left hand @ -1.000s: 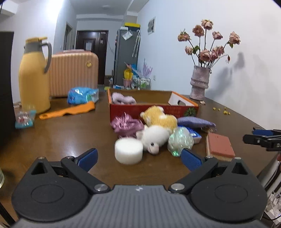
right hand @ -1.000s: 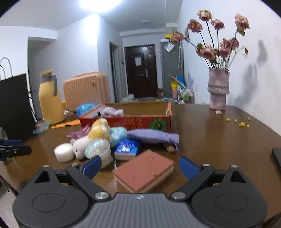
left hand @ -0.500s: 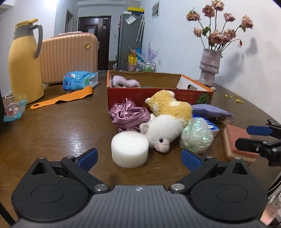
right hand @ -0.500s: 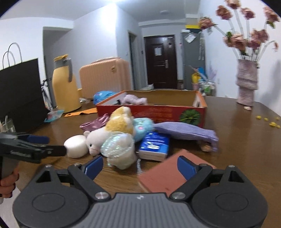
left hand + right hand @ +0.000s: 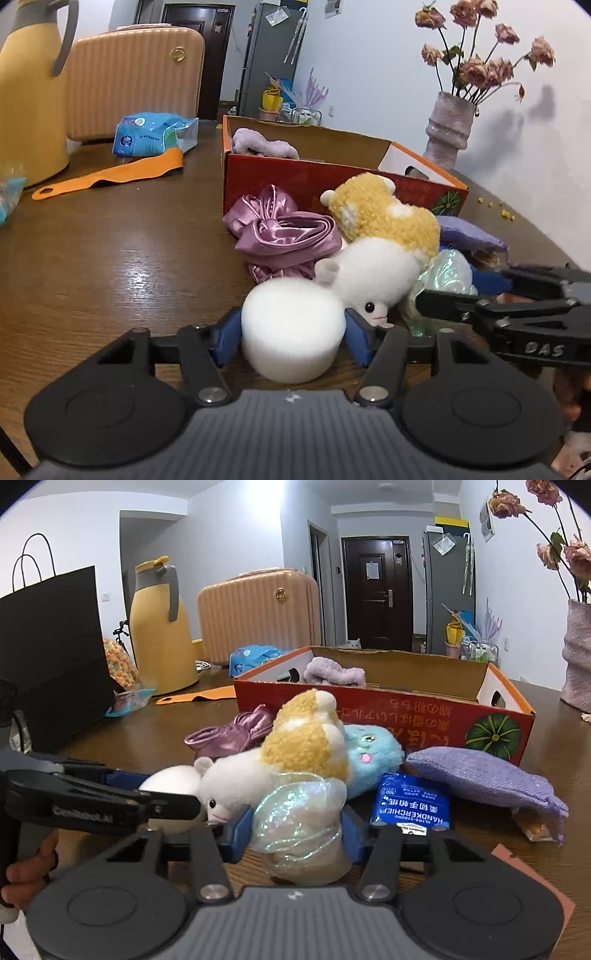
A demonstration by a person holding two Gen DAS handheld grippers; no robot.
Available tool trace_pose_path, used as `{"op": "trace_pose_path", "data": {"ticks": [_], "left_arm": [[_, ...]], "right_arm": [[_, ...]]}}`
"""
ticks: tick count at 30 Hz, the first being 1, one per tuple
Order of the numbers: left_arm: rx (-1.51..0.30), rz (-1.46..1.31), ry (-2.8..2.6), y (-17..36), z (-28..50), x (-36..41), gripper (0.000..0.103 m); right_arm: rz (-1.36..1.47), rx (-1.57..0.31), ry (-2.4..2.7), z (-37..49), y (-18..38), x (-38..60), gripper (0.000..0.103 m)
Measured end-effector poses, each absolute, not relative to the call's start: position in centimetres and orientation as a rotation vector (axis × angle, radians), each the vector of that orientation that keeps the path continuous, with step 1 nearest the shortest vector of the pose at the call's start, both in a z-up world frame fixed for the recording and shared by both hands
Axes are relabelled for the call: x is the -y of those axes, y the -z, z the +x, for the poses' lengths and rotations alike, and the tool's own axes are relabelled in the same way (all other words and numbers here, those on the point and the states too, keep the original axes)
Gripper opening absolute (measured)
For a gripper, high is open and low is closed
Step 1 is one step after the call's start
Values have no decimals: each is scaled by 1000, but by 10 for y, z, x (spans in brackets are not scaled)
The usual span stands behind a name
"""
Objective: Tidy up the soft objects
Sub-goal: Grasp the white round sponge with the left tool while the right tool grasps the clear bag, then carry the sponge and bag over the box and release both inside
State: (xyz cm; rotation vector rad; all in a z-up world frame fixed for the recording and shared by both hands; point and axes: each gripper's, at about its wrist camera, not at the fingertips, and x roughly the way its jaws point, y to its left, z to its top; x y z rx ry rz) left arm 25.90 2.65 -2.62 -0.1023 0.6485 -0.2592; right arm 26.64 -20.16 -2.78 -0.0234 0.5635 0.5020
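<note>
Item: left gripper [image 5: 291,332], black frame with blue pads. Its jaws have just been closing and now pinch a white cylindrical foam sponge [image 5: 291,328] from both sides; the sponge stands on the brown wooden table [image 5: 110,266], in front of the pile of soft things.

Item: right gripper [image 5: 295,830], same build. Its jaws have just been closing and now press on either side of a soft ball wrapped in iridescent film [image 5: 301,830], which sits on the table at the near edge of the pile.

Pile, between the grippers and the box: a white plush animal [image 5: 369,273] touching the sponge; a yellow fuzzy plush toy [image 5: 384,218] lying on top of it; a crumpled pink satin cloth [image 5: 284,232] to its left; a light blue plush toy [image 5: 369,753]; a blue pack of handkerchiefs [image 5: 410,803]; a flat lilac fabric pouch [image 5: 484,779].

Container: an open red and orange cardboard box [image 5: 332,177] behind the pile, holding a lilac fluffy cloth [image 5: 258,144] in one far corner.

Also on the table: a yellow thermos jug [image 5: 160,627], an orange plastic shoehorn [image 5: 107,177], a blue plastic packet [image 5: 151,134], a black paper bag [image 5: 51,657], a grey vase of dried roses [image 5: 447,129].
</note>
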Motion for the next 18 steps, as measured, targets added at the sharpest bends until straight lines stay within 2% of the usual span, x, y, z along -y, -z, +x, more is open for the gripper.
{"op": "trace_pose_path", "data": {"ticks": [6, 18], "left_arm": [[-645, -101, 271, 25, 244, -27, 57], [-553, -107, 305, -5, 199, -18, 58]], "right_arm": [[5, -567, -503, 257, 27, 210, 39], [49, -470, -442, 202, 4, 237, 39]]}}
